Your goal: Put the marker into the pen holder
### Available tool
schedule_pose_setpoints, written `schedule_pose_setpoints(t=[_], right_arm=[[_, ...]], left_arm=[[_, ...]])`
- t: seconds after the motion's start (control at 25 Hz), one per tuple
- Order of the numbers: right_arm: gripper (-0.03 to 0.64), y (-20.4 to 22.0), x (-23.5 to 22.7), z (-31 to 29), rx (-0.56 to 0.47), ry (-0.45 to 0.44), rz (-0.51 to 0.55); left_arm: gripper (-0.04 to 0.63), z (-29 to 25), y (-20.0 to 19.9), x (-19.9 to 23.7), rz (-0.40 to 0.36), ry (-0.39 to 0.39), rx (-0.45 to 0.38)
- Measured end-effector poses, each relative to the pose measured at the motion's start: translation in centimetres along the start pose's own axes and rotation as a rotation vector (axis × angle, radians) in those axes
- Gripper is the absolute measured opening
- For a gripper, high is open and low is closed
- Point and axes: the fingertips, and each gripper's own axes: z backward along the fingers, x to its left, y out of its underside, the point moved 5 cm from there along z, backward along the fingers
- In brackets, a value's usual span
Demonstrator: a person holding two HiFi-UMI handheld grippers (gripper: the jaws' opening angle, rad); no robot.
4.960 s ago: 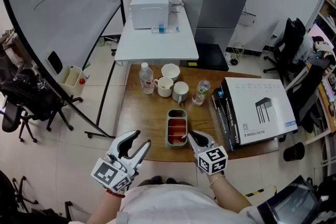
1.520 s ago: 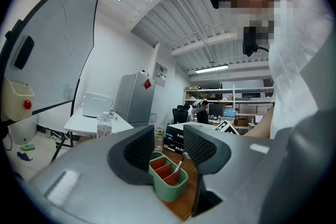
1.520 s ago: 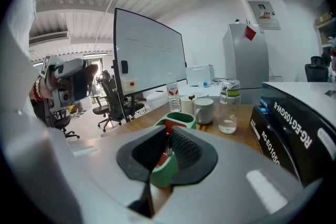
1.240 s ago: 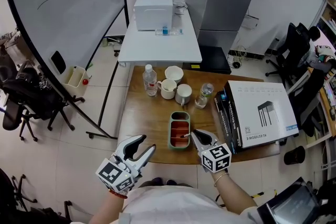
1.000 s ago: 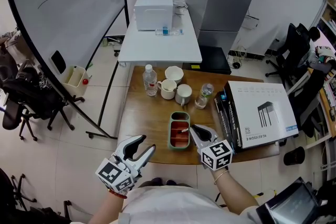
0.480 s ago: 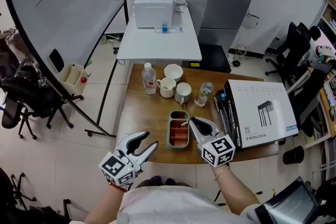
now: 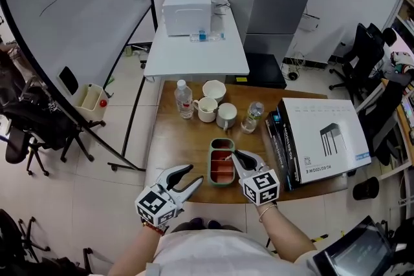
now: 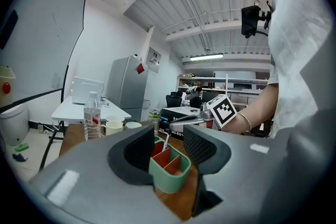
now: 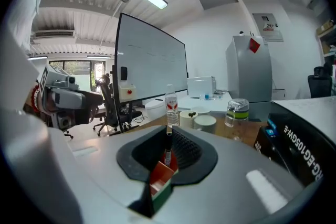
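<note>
The slim marker with a dark body and pale lower part (image 9: pixel 167 150) stands nearly upright, pinched between the closed jaws of the right hand-held gripper (image 9: pixel 168 139). Its lower end reaches down from the jaw tips into the green oblong pen holder with red dividers (image 9: pixel 160 187). Which compartment it enters cannot be told. In the head view the right hand-held gripper (image 7: pixel 235 153) hangs over the holder's (image 7: pixel 211 168) right rim, the marker (image 7: pixel 226 156) slanting off its tip.

The left hand-held gripper (image 7: pixel 193 174) sits to the left of the holder and apart from it, at the near edge of the brown wooden tabletop (image 7: pixel 181 139). Its jaws stand wide apart with nothing in them, and the holder (image 8: pixel 170 174) shows beyond their gap.

Farther ahead of both hand-held grippers stand a clear plastic water bottle (image 7: pixel 183 98), two white mugs (image 7: pixel 203 106), a white bowl (image 7: pixel 210 88) and a small clear jar (image 7: pixel 250 114). To the right of the right hand-held gripper lies a large white cardboard box (image 7: pixel 321 136).
</note>
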Motion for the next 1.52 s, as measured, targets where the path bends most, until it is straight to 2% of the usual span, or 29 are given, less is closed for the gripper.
schedule_pose_setpoints(t=[0.52, 0.68, 0.92, 1.2, 1.52], right_arm=[[0.028, 3.0, -0.4, -0.5, 0.082, -0.009, -0.032], [0.091, 3.7, -0.7, -0.8, 0.117, -0.005, -0.039], [0.101, 4.2, -0.9, -0.4, 0.128, 0.020, -0.034], [0.097, 3.5, -2.6, 1.6, 0.081, 0.086, -0.012], [0.101, 3.9, -1.5, -0.1, 0.104, -0.009, -0.044]], left_arm=[[0.150, -0.7, 1.8, -0.9, 0.060, 0.032, 0.030], [0.150, -0.1, 1.7, -0.5, 0.072, 0.012, 0.028], [0.150, 0.8, 2.0, 0.1, 0.067, -0.013, 0.028], [0.150, 1.4, 2.1, 0.9, 0.089, -0.047, 0.007], [0.150, 1.4, 1.6, 1.1, 0.085, -0.057, 0.005]])
